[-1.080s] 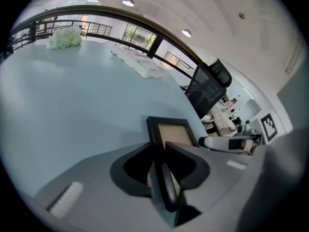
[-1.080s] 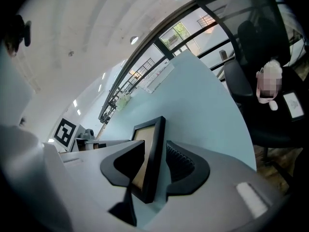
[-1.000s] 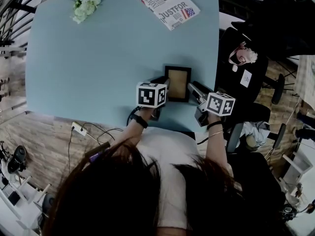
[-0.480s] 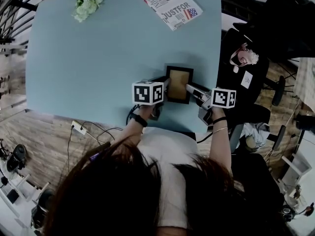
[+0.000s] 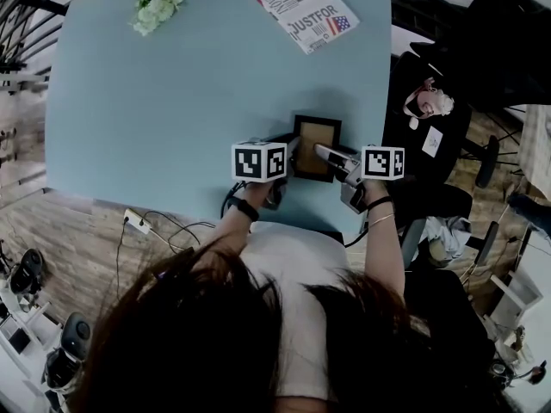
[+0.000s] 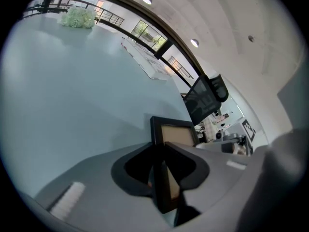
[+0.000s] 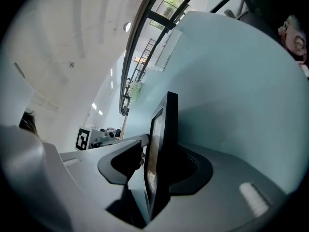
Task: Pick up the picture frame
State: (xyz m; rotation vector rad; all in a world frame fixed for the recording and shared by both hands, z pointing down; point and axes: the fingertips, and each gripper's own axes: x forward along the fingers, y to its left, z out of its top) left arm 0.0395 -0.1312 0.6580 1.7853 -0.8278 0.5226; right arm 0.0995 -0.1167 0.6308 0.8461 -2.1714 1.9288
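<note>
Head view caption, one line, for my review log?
Left gripper clamps the picture frame at the blue table; right gripper, jaws open, straddles its other edge.

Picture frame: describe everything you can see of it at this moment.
The small black rectangular picture frame holds a plain tan insert. It is near the front edge of the light blue table, with its face towards the person. The fingers of the left gripper clamp its left edge; the right gripper has its fingers open around the right edge.

Dim, cool overhead light, soft shadows, heavy fisheye warping and dark corners.
</note>
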